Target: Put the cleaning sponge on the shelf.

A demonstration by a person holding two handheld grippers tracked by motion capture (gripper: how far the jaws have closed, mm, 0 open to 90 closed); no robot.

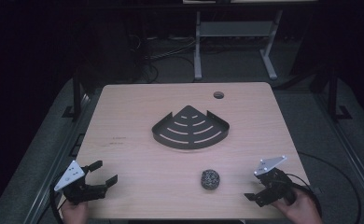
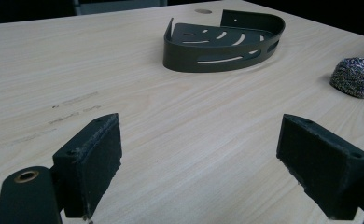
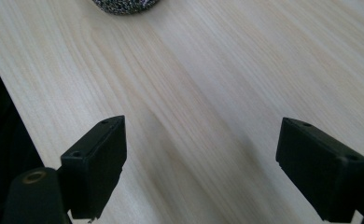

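A black slotted corner basket [image 1: 190, 129] sits on the middle of the light wooden table [image 1: 138, 102]. A round metallic scrubber ball [image 1: 211, 179] lies nearer the front, right of centre. My left gripper [image 1: 105, 171] hovers open at the front left corner with nothing between its jaws. In the left gripper view that gripper [image 2: 206, 163] faces the basket [image 2: 222, 46], and the scrubber [image 2: 357, 77] lies far right. My right gripper [image 1: 254, 185] is open at the front right, pointing left toward the scrubber. In the right gripper view that gripper [image 3: 201, 172] sits low over bare wood, with the scrubber [image 3: 124, 4] at the top edge.
A round cable hole [image 1: 218, 95] is cut near the table's far edge, right of centre. Beyond the table stand a white desk frame [image 1: 199, 46] and cables on a dark floor. The table's front edge runs close to both hands.
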